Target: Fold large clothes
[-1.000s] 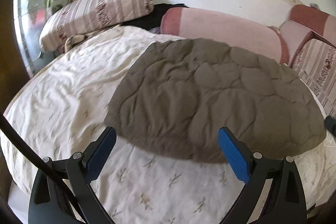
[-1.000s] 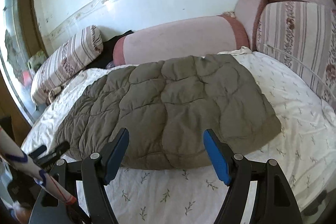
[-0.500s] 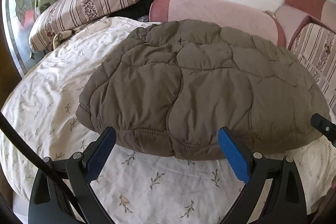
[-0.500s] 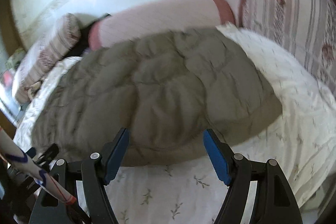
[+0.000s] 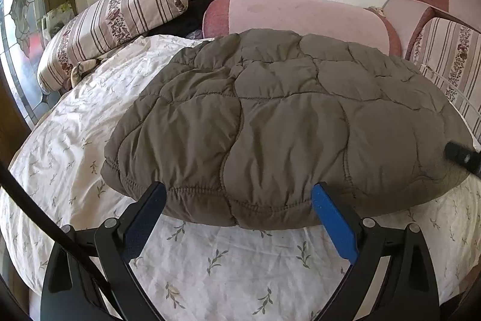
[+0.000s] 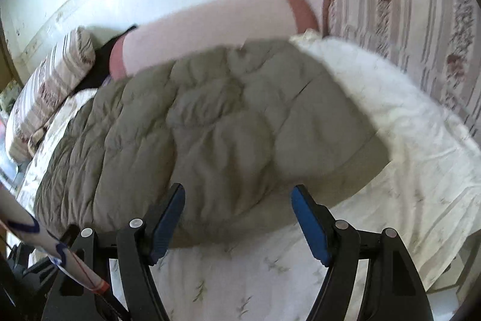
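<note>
A large brown quilted jacket point(image 5: 285, 128) lies spread flat on a bed with a white leaf-print sheet point(image 5: 228, 263); it also shows in the right wrist view point(image 6: 210, 140), which is blurred. My left gripper point(image 5: 239, 197) is open and empty, its blue pads either side of the jacket's near hem. My right gripper point(image 6: 237, 200) is open and empty at the near hem toward the jacket's right end. A tip of the right gripper shows at the right edge of the left wrist view point(image 5: 461, 157).
A striped pillow point(image 5: 114, 23) lies at the back left and a long pink bolster point(image 5: 294, 17) along the wall. Striped and pink cushions point(image 5: 448, 50) stand at the right. A dark cloth point(image 5: 195, 14) sits between pillow and bolster. The bed's front edge is near.
Both grippers have moved forward toward the jacket's near hem, which now lies between their pads. The jaws stayed open. The jacket has not moved.
</note>
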`<state>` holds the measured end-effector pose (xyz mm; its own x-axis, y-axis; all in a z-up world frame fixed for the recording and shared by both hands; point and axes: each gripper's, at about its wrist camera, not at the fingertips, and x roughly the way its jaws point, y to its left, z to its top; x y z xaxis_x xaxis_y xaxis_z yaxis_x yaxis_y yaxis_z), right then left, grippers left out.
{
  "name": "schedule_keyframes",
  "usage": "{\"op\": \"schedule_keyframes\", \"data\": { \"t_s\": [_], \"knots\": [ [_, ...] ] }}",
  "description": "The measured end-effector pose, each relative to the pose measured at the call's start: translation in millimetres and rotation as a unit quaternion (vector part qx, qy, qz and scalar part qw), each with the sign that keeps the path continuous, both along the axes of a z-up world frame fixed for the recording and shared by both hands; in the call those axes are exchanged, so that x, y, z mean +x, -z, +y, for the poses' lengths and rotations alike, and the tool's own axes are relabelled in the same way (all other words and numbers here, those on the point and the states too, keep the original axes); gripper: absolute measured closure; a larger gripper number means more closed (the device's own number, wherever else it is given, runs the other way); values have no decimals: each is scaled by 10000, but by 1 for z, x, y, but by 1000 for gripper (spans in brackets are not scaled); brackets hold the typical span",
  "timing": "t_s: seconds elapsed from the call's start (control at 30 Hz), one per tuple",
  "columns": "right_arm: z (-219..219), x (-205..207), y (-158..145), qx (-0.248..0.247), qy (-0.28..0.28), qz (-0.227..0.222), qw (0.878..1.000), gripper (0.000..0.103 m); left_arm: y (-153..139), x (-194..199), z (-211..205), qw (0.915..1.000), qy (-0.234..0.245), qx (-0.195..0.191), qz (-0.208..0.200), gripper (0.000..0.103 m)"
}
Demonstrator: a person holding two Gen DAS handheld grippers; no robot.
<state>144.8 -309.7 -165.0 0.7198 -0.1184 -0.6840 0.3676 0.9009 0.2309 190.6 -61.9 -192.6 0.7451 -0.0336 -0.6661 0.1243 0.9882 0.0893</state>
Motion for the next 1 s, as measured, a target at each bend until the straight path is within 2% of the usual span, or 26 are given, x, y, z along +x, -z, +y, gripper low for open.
{"op": "schedule_keyframes", "data": {
  "t_s": [0.1, 0.2, 0.5, 0.77, 1.0],
  "knots": [
    [-10, 0, 4, 3, 110, 37, 9999, 24, 0, -1, -2, 10000, 23, 42, -76, 5],
    [-20, 7, 17, 327, 119, 277, 9990, 24, 4, 0, -3, 9999, 49, 64, -60, 5],
    [-7, 11, 18, 106, -11, 317, 9994, 24, 7, 3, -1, 10000, 4, 37, -37, 5],
    [21, 7, 5, -320, -487, -18, 9983, 25, 6, 3, 1, 10000, 16, 28, -49, 5],
    [36, -18, -26, -957, -319, -724, 9923, 24, -11, -8, 9, 9989, -188, -15, -420, 5]
  ]
}}
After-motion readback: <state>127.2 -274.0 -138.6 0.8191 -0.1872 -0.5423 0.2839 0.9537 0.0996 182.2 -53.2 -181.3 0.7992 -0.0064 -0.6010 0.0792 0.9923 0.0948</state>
